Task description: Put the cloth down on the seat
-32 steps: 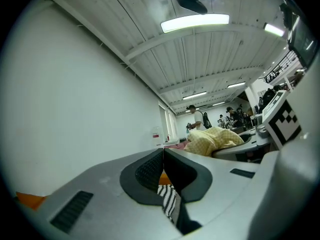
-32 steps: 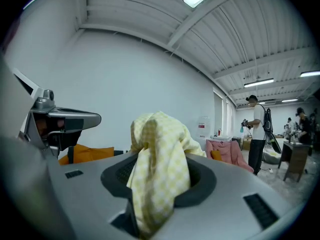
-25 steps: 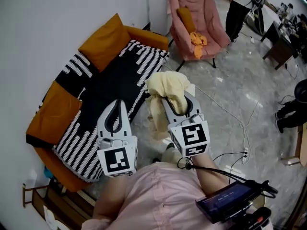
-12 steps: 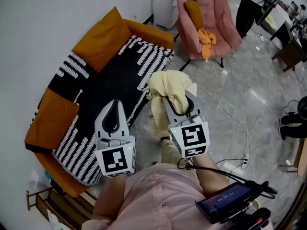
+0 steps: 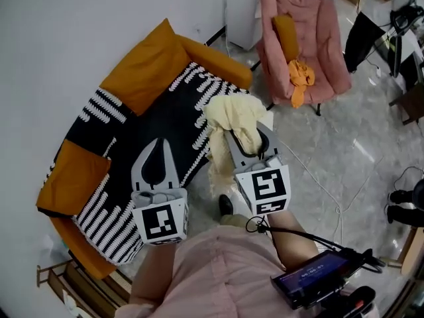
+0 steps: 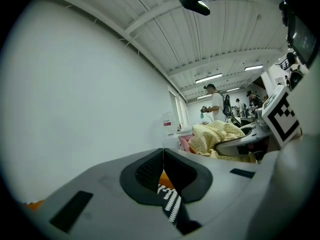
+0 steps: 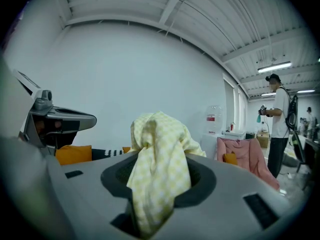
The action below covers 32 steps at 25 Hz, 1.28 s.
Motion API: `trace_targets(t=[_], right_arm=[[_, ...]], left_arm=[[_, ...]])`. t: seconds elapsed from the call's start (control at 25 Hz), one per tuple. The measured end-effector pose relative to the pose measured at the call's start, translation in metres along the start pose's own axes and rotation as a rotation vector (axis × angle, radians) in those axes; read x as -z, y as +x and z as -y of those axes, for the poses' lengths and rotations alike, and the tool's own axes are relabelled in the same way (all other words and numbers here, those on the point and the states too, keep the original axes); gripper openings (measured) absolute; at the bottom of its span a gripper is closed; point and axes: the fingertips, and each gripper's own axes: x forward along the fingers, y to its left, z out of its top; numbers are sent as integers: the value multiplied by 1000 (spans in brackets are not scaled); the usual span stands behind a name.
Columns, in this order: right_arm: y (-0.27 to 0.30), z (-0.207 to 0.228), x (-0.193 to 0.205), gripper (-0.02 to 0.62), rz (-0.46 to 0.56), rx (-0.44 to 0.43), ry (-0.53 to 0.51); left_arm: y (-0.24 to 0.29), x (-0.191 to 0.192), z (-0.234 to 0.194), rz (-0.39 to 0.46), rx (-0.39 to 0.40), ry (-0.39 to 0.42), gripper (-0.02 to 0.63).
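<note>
A pale yellow checked cloth [image 5: 228,121] [image 7: 156,156] hangs bunched from my right gripper [image 5: 240,130], which is shut on it above the floor just off the sofa's front edge. The cloth also shows in the left gripper view [image 6: 215,136]. The seat is an orange sofa [image 5: 142,65] covered by a black-and-white patterned throw [image 5: 142,128]. My left gripper [image 5: 156,152] is shut with nothing in it and hovers over the throw's near part, left of the right gripper.
A pink armchair [image 5: 306,38] with an orange cushion [image 5: 285,28] and an orange rag [image 5: 299,78] stands at the back right. White cables [image 5: 331,184] run across the grey floor. A person [image 7: 277,129] stands far off in the room. A white wall borders the sofa.
The view has shifted so the sofa sits closer under both grippers. The right gripper still holds the cloth and the left stays shut; both keep nearly the same place in the view.
</note>
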Motion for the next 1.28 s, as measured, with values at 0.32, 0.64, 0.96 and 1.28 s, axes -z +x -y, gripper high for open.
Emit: trace_targets(t=[0.32,0.64,0.96,1.28], right_arm=[[52,23,-35,163,60,-47,-36],[104,22,-44,163,54,-80,-55],[175,3,-39,163,12,-115,-67],[256,-22,-23,163,-50,-152,-69]], left_arm=[[41,-11,-18,10,-63,0,11],[73,-5,-54,1,-109,-1,11],[116,21,-106,-35,-135,-26,11],[163,59,-160,-97,-134,-64,11]])
